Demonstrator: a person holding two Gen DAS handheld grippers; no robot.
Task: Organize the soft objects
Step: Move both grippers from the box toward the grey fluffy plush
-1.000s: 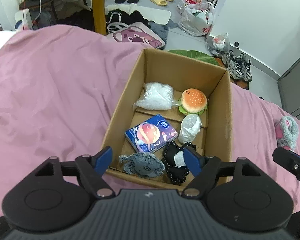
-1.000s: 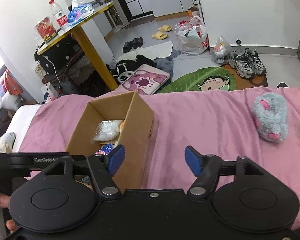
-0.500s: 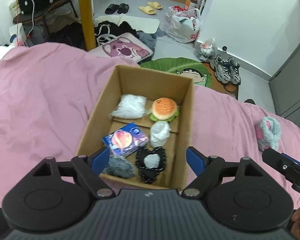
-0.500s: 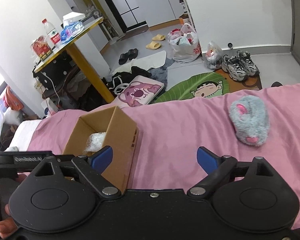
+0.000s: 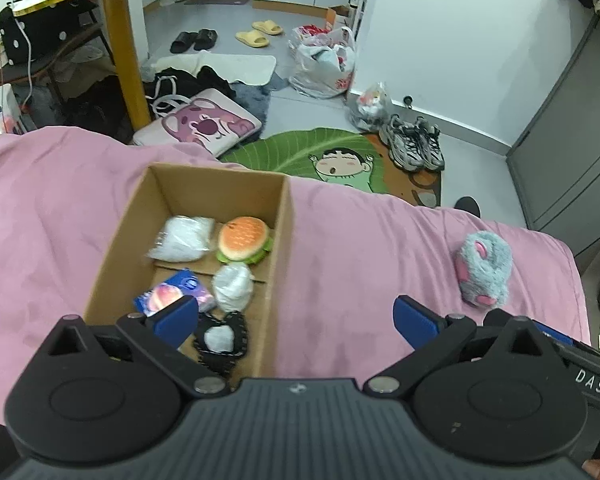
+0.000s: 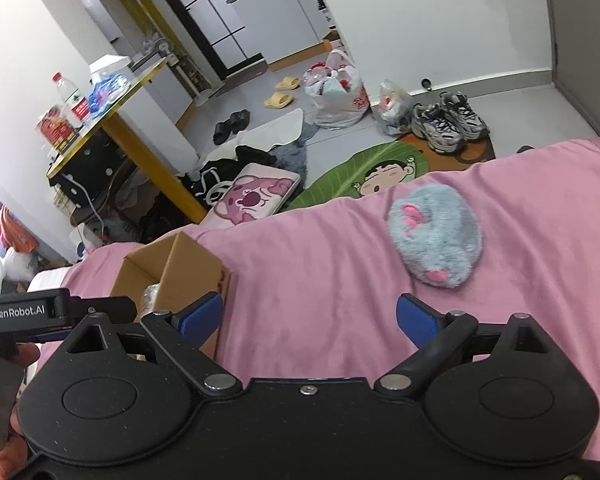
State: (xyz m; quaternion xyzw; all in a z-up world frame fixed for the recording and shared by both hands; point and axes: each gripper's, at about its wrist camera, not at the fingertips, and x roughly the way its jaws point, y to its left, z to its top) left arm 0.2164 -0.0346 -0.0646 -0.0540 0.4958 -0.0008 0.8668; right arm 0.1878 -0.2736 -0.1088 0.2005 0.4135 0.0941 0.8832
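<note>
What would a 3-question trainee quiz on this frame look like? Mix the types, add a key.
1. True or false: the grey plush toy lies inside the cardboard box.
2. Which sits at the box's far end beside the burger toy? A) white plastic bag B) sneaker C) bottle
3. Fill in: the left gripper and right gripper are both ____, holding nothing.

Key: 1 false, it lies on the pink bedspread; 2 A; 3 open.
</note>
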